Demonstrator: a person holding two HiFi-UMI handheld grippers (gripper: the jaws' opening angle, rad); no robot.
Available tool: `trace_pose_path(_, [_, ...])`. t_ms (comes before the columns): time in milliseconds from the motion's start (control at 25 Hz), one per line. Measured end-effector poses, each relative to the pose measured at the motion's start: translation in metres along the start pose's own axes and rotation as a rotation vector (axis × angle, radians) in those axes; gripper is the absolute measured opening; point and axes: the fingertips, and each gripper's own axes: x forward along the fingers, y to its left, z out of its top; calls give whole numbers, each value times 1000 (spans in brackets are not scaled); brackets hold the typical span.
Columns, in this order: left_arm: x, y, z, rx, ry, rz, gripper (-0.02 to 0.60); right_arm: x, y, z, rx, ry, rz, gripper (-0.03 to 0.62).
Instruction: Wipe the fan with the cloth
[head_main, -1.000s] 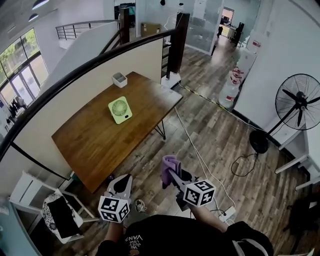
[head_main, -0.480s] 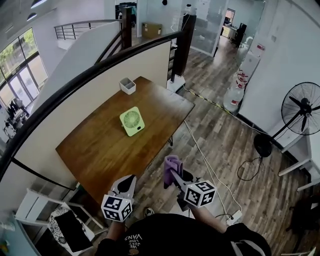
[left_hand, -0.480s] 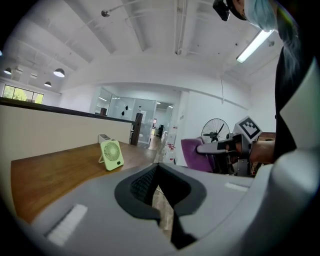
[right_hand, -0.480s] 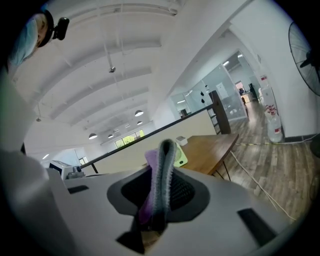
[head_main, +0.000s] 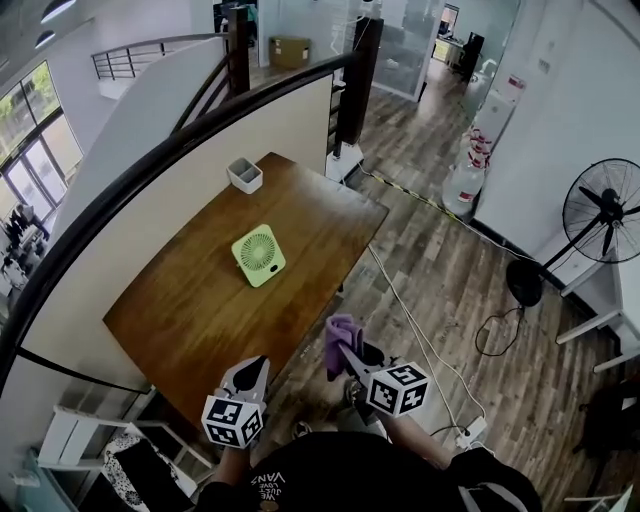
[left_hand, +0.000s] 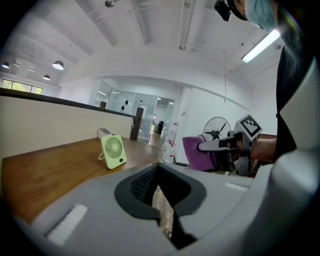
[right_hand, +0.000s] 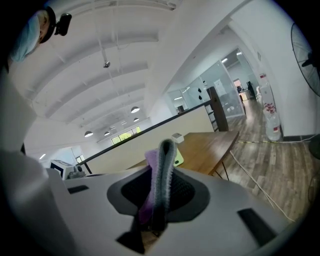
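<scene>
Tabletop of dark wood stands ahead, the small green fan propped near its middle. The right tool is clamped on the purple cloth; the left tool is closed on nothing. Both hang well short of the fan, so I'd say approach: next, carry the cloth to its grille.

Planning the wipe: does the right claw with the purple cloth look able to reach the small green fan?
Probably not yet: the right claw, shut on the purple cloth, hangs off the edge of the wooden table; the small green fan stands mid-table. Nothing lies between.
</scene>
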Motion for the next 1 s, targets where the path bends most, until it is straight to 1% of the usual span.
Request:
trace_pose_path(80, [11, 4, 0, -11, 2, 23, 9, 8, -12, 4, -2, 14, 15, 84])
trace_pose_path(200, [32, 14, 9, -25, -16, 76, 9, 25, -30, 17, -32, 35, 51, 84])
trace_pose_path(360, [59, 17, 25, -43, -49, 137, 9, 48, -51, 34, -107, 83, 131, 84])
trace_pose_path(480, [76, 19, 29, -62, -59, 199, 9, 63, -65, 44, -124, 114, 198, 84])
trace_pose_path(680, [108, 16, 31, -98, -84, 293, 9, 80, -98, 57, -157, 165, 278, 84])
trace_pose_path(800, [116, 16, 34, -122, -96, 351, 9, 90, -108, 64, -171, 195, 327, 84])
trace_pose_path(1000, [117, 15, 37, -155, -118, 455, 9, 102, -112, 75, -208, 238, 425, 84])
